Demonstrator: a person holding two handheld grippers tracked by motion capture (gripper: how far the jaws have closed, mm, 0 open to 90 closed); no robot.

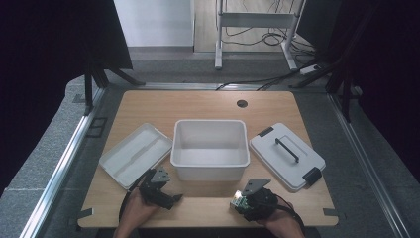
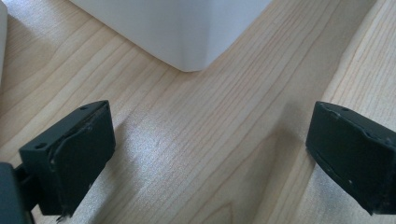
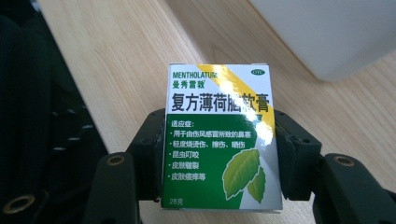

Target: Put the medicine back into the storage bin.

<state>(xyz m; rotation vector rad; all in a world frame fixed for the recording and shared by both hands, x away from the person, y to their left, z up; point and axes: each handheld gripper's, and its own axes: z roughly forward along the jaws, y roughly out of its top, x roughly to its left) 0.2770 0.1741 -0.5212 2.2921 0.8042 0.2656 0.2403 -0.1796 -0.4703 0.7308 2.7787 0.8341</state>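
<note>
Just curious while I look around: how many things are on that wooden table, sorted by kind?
Open white plastic bin: 1
Flat white lid with black handle: 1
Shallow white plastic tray: 1
Small green-and-white printed medicine carton, held between the right gripper fingers: 1
Total: 4

A light wooden surface (image 1: 208,106) with rounded corners and a round cable hole (image 1: 241,103) near its far edge carries three white plastic things. An open white bin (image 1: 210,148) stands at the middle. A shallow white tray (image 1: 135,154) lies just beside it on the left, set at an angle. A white lid (image 1: 287,155) with a dark handle and dark clips lies to its right, also angled
</note>
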